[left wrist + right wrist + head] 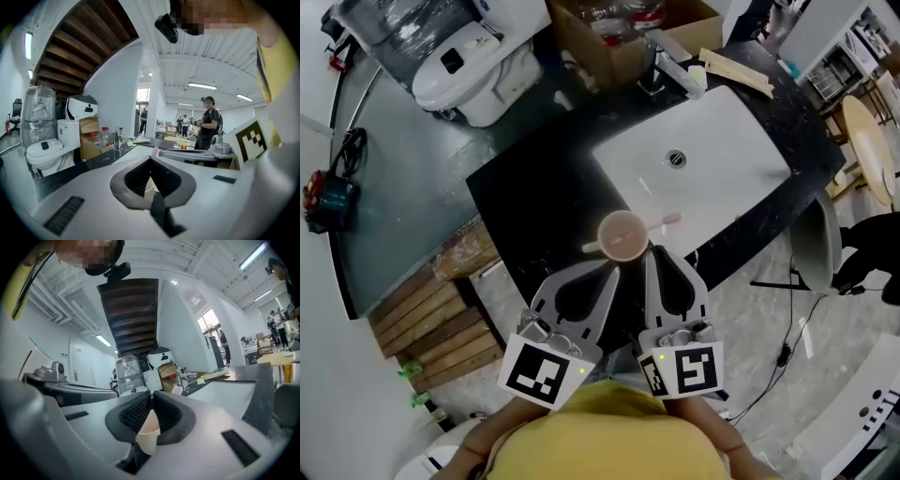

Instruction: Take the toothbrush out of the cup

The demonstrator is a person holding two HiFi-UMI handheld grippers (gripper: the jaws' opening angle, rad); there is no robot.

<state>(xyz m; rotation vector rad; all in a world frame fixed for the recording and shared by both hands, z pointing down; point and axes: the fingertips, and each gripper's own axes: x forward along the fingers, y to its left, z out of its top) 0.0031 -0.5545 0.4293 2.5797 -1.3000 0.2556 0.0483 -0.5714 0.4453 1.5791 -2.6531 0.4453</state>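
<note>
A pink cup (pixel 623 236) hangs over the near edge of the black counter (pixel 544 197), its handle pointing left. The toothbrush (pixel 668 221) leans out of it to the right, its pink head over the white sink's rim. My left gripper (pixel 612 266) meets the cup's near rim, and my right gripper (pixel 649 251) its right rim. In the right gripper view the jaws (pixel 151 394) are shut on the cup's wall (pixel 149 430). In the left gripper view the jaws (pixel 150 159) are shut with the cup's pale wall (pixel 148 185) between the pads, and a pink tip of the toothbrush (pixel 155 151) shows just beyond.
A white sink (pixel 722 178) is set in the counter, with a faucet (pixel 670 70) at its far side. A toilet (pixel 478 66) and a cardboard box (pixel 609 37) stand beyond. A grey chair (pixel 816 244) is at the right. People stand far off in the left gripper view.
</note>
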